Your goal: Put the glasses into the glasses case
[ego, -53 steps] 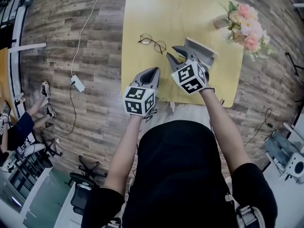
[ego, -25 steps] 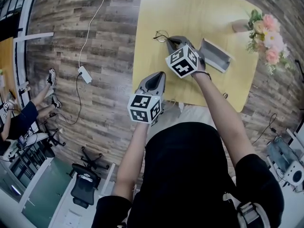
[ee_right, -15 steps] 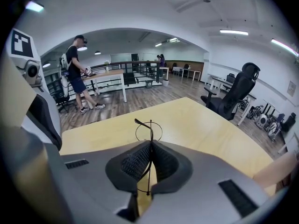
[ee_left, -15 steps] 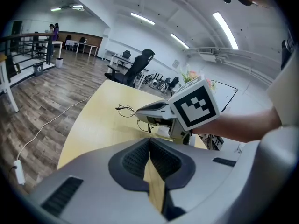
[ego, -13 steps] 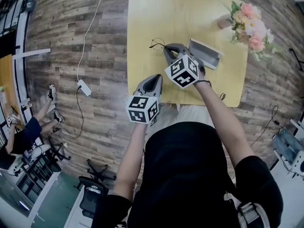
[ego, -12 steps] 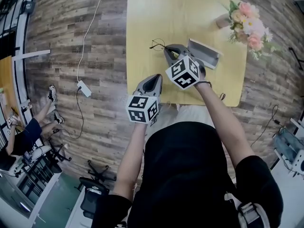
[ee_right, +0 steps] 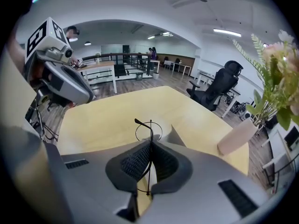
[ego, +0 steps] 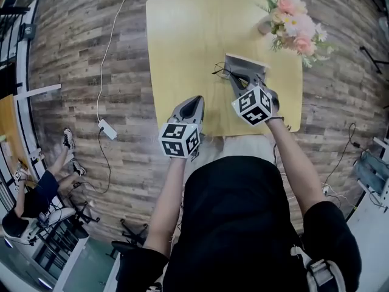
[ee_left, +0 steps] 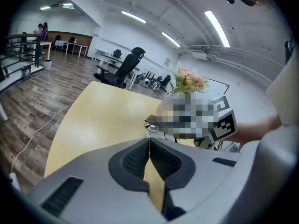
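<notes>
1. Right gripper (ee_right: 150, 146): jaws are clamped on the glasses (ee_right: 148, 130), which sit just beside the open case (ego: 246, 64) on the table (ego: 182, 41).
2. Left gripper (ee_left: 149, 143): jaws are together and empty, near the table's front edge.
3. Done: the glasses are gripped.
4. Remaining: place the glasses in the case and release them.

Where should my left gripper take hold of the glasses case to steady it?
Probably the glasses case by its far long rim, coming down from above: it lies open, its thin rim suits a pinch, and the right gripper, shut on the glasses, crowds its near left side.
</notes>
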`<state>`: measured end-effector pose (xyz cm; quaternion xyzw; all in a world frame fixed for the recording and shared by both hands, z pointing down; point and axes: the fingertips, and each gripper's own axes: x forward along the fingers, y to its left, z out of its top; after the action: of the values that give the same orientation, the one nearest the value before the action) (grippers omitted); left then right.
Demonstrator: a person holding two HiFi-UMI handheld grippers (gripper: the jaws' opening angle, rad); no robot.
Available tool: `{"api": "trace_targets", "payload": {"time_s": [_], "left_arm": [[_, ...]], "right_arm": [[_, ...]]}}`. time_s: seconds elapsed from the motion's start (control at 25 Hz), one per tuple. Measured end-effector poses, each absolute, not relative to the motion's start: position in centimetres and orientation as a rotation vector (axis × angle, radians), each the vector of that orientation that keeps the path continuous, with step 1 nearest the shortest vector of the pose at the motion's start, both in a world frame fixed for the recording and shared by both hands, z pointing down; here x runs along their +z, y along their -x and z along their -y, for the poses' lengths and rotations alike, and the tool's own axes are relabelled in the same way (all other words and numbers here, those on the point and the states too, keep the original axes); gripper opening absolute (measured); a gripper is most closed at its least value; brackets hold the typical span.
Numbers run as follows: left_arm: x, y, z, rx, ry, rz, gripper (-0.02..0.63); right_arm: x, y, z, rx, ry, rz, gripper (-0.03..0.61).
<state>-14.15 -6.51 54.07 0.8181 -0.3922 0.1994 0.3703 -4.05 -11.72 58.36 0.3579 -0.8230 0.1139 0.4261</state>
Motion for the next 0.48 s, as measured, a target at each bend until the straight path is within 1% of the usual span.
{"api": "trace_targets", "payload": {"time_s": [0.2, 0.48], "left_arm": [[53.8, 13.2, 6.5, 0.528, -2.122, 0.975, 0.025], [53.7, 12.3, 6.7, 0.536, -2.13, 0.956, 0.023]], "right_arm": [[58.8, 1.1, 11.7, 0.242, -0.885, 2.002, 0.023], [60.1, -0.4, 11.6, 0.159, -0.777, 1.979, 0.023]]}}
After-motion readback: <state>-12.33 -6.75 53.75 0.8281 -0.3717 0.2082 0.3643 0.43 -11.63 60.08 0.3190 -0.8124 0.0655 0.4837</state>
